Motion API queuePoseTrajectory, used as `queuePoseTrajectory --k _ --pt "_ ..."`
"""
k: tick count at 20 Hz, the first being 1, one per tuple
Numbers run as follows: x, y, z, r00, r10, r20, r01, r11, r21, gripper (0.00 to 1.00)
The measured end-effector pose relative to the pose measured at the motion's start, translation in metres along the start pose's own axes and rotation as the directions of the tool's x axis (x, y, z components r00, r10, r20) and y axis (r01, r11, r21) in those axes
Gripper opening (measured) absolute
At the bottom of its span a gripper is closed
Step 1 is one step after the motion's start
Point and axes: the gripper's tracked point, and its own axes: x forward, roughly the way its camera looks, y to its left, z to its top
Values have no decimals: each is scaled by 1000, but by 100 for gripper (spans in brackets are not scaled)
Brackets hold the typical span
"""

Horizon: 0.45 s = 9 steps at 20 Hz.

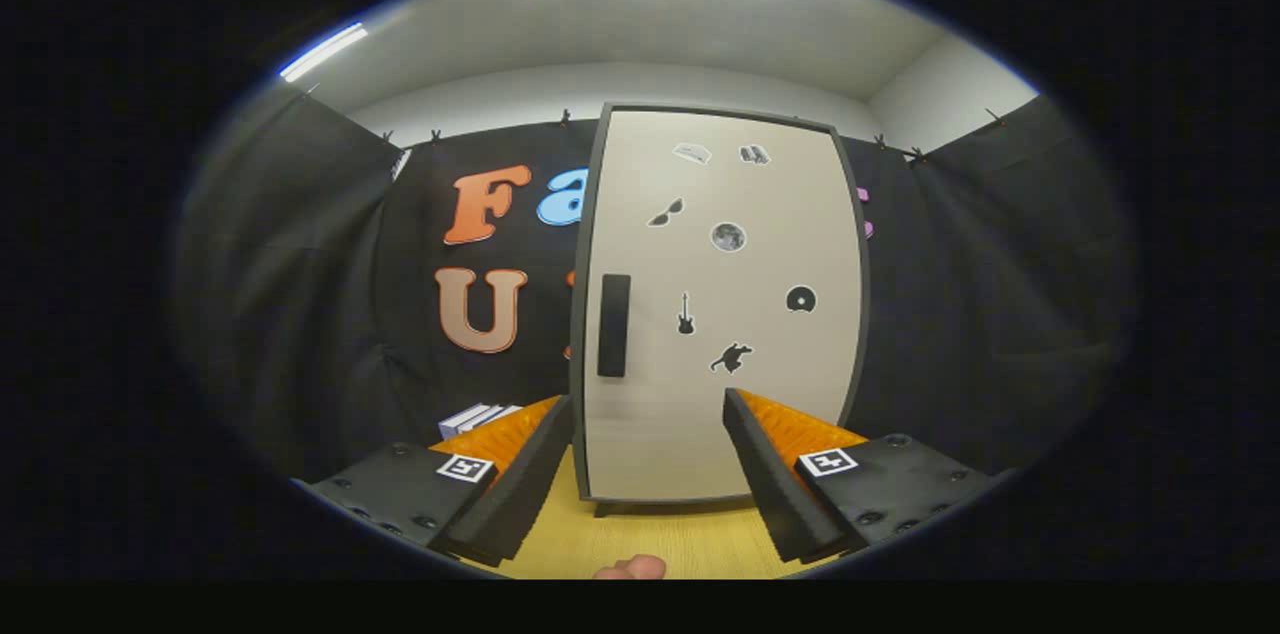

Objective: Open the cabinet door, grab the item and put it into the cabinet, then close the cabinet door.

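A tall cabinet (720,304) with a cream door and dark frame stands upright on the wooden table, straight ahead of my fingers. The door is closed and carries several small stickers. A black vertical handle (613,325) sits near the door's left edge, just above and ahead of my left fingertip. My gripper (648,406) is open with a wide gap between the fingers and nothing in it. The fingertips hover in front of the door's lower part, apart from it.
The yellow wooden tabletop (640,539) runs under the fingers up to the cabinet's base. A stack of white books or boxes (478,417) lies left of the cabinet, behind my left finger. A person's fingertip (630,569) shows at the near edge. Black cloth walls surround the booth.
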Motion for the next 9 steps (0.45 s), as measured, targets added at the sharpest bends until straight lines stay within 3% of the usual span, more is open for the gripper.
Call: queuePoseTrajectory --k 9 --pt "-38 21 -2 998 59 3 -59 998 -18 96"
